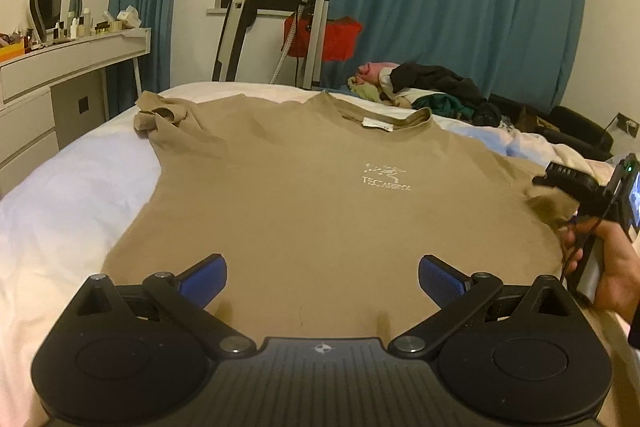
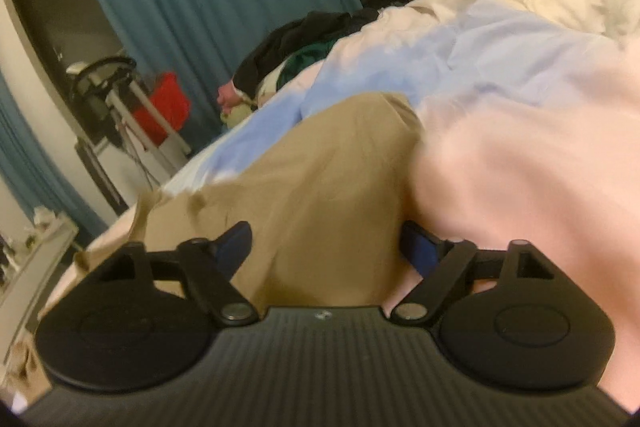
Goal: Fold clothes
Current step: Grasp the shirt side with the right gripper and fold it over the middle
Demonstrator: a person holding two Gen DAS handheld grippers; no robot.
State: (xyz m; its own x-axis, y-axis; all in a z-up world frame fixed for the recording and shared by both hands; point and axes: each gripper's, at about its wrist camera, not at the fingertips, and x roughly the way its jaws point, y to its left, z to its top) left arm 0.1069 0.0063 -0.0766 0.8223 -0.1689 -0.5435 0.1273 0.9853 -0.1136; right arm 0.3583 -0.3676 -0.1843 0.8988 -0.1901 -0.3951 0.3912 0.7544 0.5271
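Tan cotton T-shirt point(image 1: 304, 195) spread flat on a white-sheeted bed point(image 1: 76, 183).
Left gripper point(image 1: 322, 277) hovers at its hem, jaws open; at 3 o'clock, right gripper point(image 2: 326, 247) jaws straddle a sleeve.

The T-shirt point(image 1: 304, 195) lies spread flat on the bed point(image 1: 72, 195), collar at the far side, hem nearest the left gripper point(image 1: 322, 279); its left sleeve point(image 1: 160, 115) is bunched at the far left corner; the right gripper point(image 1: 560, 183) sits at the shirt's right edge, fabric between its fingers; a clothes pile point(image 1: 432, 87) lies behind on the bed's far right; a dressing table point(image 1: 68, 67) stands to the left.
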